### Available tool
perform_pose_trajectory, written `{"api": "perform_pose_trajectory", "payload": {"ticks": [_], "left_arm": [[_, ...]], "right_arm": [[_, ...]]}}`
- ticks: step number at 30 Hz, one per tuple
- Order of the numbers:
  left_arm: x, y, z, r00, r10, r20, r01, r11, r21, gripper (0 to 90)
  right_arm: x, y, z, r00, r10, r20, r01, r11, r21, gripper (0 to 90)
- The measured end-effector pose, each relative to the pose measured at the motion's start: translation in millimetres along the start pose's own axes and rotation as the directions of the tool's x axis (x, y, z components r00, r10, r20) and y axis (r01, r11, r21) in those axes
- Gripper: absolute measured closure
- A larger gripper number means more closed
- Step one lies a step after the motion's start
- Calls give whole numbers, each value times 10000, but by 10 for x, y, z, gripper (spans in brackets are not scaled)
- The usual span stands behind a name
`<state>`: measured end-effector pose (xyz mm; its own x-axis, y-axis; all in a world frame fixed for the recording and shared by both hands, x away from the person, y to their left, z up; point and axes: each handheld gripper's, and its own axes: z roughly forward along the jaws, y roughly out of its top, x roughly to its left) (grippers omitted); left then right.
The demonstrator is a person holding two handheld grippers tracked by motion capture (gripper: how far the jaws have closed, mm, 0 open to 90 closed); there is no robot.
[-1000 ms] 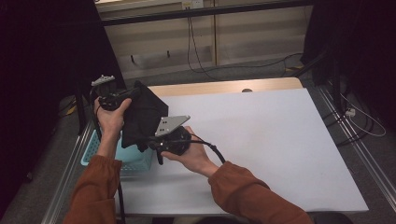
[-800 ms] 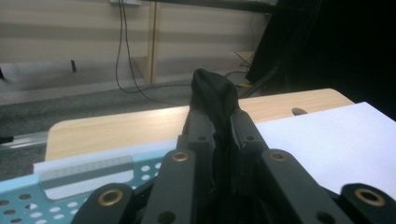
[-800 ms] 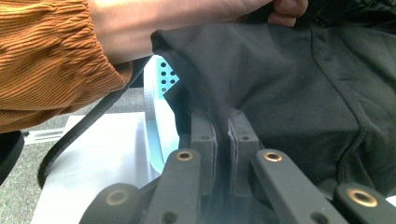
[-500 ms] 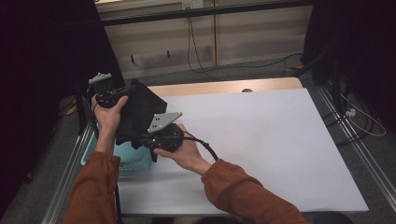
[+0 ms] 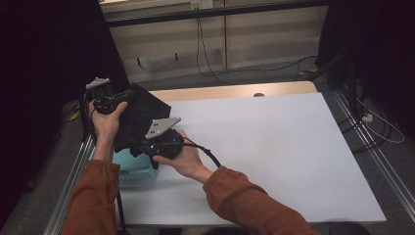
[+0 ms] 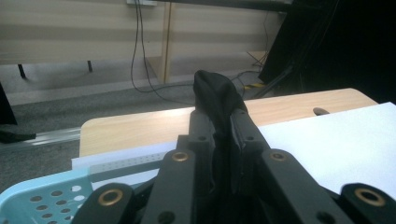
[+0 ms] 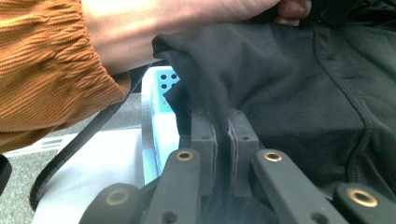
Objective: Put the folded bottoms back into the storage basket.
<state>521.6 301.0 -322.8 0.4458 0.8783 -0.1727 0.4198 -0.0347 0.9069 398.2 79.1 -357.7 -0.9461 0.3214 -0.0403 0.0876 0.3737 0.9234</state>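
**Black cloth pinched by both grippers over the table's left edge**

Nearest, the right gripper point(image 5: 147, 143) has its jaws pressed together on a fold of the cloth point(image 5: 139, 115), just above the blue basket point(image 5: 134, 169) at the table's point(image 5: 274, 147) left edge. Farther back, the left gripper point(image 5: 128, 94), raised near the far-left corner, pinches the cloth's upper edge, so the cloth hangs between them.
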Motion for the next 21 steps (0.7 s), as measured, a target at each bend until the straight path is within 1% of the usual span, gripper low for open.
{"api": "perform_pose_trajectory", "payload": {"ticks": [2, 3, 6, 8, 10, 13, 15, 16, 19, 21], "left_arm": [[30, -6, -7, 9999, -43, -96, 43, 10000, 1, 813], [42, -5, -12, 9999, -1, -144, 1, 10000, 0, 813], [83, -7, -23, 9999, -21, -165, 20, 10000, -68, 813], [105, -13, -24, 9998, -21, -219, 22, 10000, 43, 813], [117, -12, -24, 9997, 65, -250, -63, 10000, 66, 813], [157, -16, -28, 9993, -75, -366, 76, 10000, 10, 813], [188, -30, -31, 9987, -99, -507, 103, 9999, 67, 813], [204, -38, -31, 9987, -115, -499, 120, 9999, 103, 813], [235, -67, -31, 9979, -151, -624, 161, 9997, 157, 813], [249, -87, -30, 9976, -107, -685, 117, 9998, 143, 813]], "right_arm": [[-9, 5, 20, 10000, 59, -18, -59, 10000, -37, 844], [-14, 7, 33, 9999, 99, -60, -99, 9999, -29, 844], [-26, 13, 83, 9999, 106, -64, -106, 9999, 34, 844], [-31, 17, 110, 10000, 67, -55, -67, 10000, 56, 844], [-34, 18, 135, 9999, 104, -84, -103, 9999, 82, 844], [-37, 36, 176, 10000, 37, -21, -37, 9999, 164, 844], [-38, 64, 196, 10000, 11, -10, -11, 9998, 208, 844], [-38, 71, 207, 10000, 3, -18, -3, 9997, 229, 844], [-40, 52, 248, 10000, 21, -30, -20, 9994, 331, 844], [-43, 31, 280, 10000, 78, -26, -77, 9993, 376, 844]]}}
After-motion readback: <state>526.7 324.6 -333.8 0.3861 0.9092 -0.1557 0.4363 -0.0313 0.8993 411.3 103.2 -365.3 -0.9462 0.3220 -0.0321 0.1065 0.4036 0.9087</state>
